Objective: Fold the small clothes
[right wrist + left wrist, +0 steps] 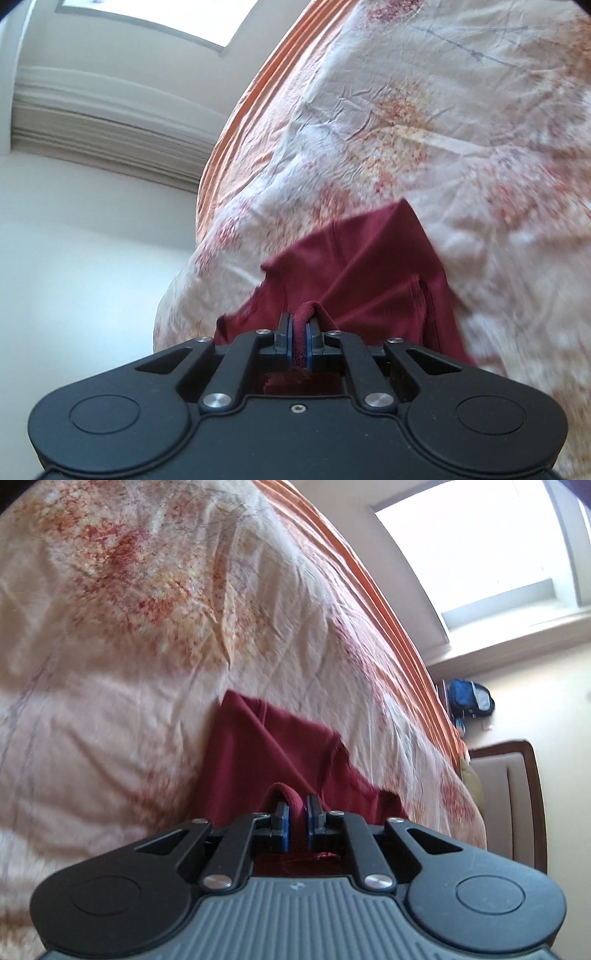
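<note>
Maroon garment (280,753) pinched in both clamped grippers — left gripper (295,806), right gripper (300,328) — mid-fold near bedspread (110,664) edge; next, lay it flat.

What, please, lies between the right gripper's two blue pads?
In the right wrist view, a rolled edge of the maroon garment is pinched in the right gripper.

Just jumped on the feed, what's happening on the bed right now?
A person is working on a maroon garment with two handheld grippers. The left gripper and the right gripper each have their jaws shut on a bunched edge of it. The rest of the cloth trails out over the floral bedspread, creased and not yet in a neat fold. The views are blurred.
</note>
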